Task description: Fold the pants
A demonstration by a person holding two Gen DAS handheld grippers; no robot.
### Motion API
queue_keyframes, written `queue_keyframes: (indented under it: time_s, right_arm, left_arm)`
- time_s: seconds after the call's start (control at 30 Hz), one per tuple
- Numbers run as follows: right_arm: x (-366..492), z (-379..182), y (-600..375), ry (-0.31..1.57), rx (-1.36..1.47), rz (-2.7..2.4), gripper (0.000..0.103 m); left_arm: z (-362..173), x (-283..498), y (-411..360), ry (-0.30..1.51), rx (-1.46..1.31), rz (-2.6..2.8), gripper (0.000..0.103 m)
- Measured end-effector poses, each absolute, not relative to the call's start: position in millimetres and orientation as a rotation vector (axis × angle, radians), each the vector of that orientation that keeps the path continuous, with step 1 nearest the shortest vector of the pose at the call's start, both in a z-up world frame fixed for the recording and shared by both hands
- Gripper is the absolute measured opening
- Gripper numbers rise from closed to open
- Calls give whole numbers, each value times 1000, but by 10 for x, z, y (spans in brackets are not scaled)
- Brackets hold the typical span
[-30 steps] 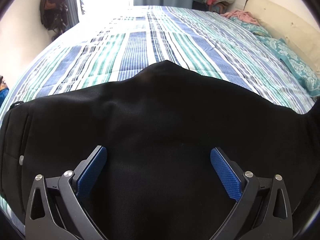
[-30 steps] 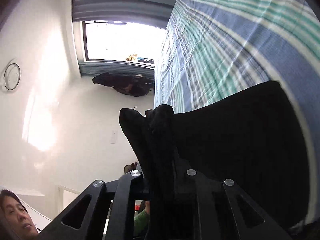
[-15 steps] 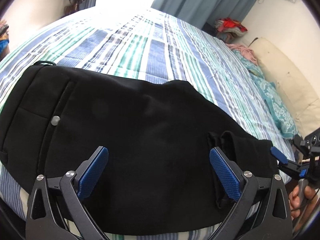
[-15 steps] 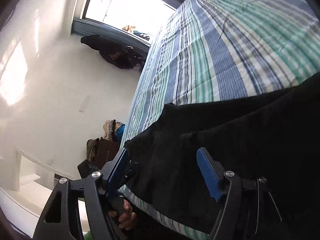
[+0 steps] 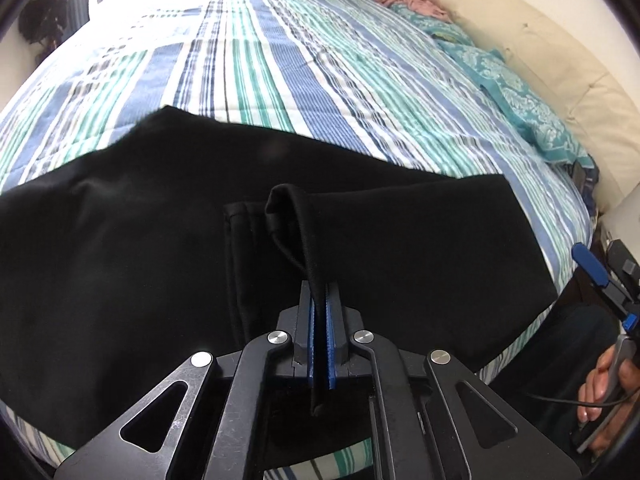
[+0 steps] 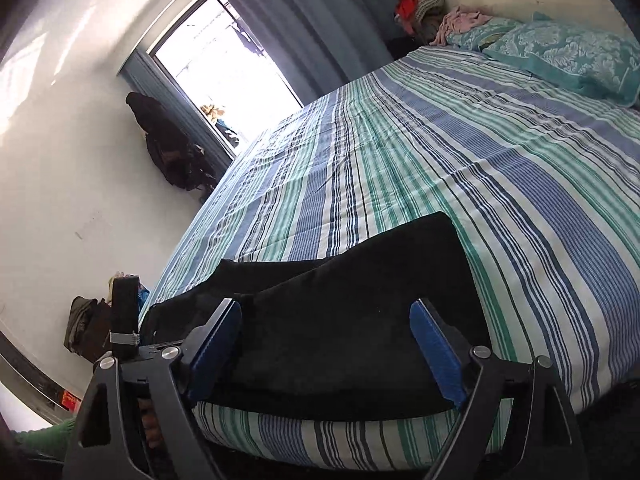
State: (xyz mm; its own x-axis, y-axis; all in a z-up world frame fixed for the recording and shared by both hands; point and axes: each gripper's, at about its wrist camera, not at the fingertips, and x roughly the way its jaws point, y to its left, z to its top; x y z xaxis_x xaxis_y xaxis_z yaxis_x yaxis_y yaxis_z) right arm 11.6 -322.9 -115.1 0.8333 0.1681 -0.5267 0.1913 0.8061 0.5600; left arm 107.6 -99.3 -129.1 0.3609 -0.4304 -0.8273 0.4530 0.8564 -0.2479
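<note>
Black pants (image 5: pixel 120 240) lie folded across the near edge of a striped bed (image 5: pixel 304 64). My left gripper (image 5: pixel 320 312) is shut on a lifted cuff of the pants (image 5: pixel 296 220), pinched between its blue pads. My right gripper (image 6: pixel 328 344) is open and empty at the bed's edge, its blue pads (image 6: pixel 436 348) on either side of the pants' end (image 6: pixel 360 288). It also shows in the left wrist view (image 5: pixel 600 276), at the far right beside the bed.
Teal pillows (image 5: pixel 516 92) and a cream headboard (image 5: pixel 540 48) lie at the right of the bed. A clothes pile (image 6: pixel 424 4) sits in the far corner by the curtains. Dark bags (image 6: pixel 168 148) hang on the wall by the window. More bags (image 6: pixel 88 324) stand on the floor.
My left gripper was open over the pants and has shut on the cuff, lifting it. My right gripper let go of the cloth and now stands open at the bed's edge.
</note>
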Motion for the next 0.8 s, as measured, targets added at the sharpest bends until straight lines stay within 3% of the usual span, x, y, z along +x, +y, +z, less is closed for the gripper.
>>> queue_keyframes:
  time_s: [0.13, 0.23, 0.33, 0.43, 0.5, 0.57, 0.7, 0.8]
  right_arm:
    - [-12, -1026, -3300, 518, 688, 23, 87]
    - [101, -1187, -3341, 532, 801, 120, 100]
    - [439, -1917, -3365, 840, 1003, 122, 100]
    - [425, -1773, -3394, 788, 982, 134, 100]
    - [364, -1587, -3485, 717, 1044, 187, 100]
    - [325, -1406, -3645, 642, 1094, 199, 100]
    - [611, -1158, -4016, 661, 1098, 199, 100]
    - [979, -1246, -4162, 766, 1094, 224, 100]
  left_arm:
    - [-1205, 1069, -710, 1022, 7, -540, 3]
    - [-1499, 1100, -775, 1071, 66, -520, 5]
    - [-1545, 1038, -830, 1039, 97, -520, 11]
    - [-1424, 1032, -768, 1052, 74, -547, 34]
    - [-1245, 994, -642, 984, 67, -458, 67]
    - [-1039, 980, -523, 884, 23, -423, 79]
    - [-871, 1060, -718, 849, -24, -534, 79]
    - [-1053, 1107, -1104, 892, 57, -631, 79]
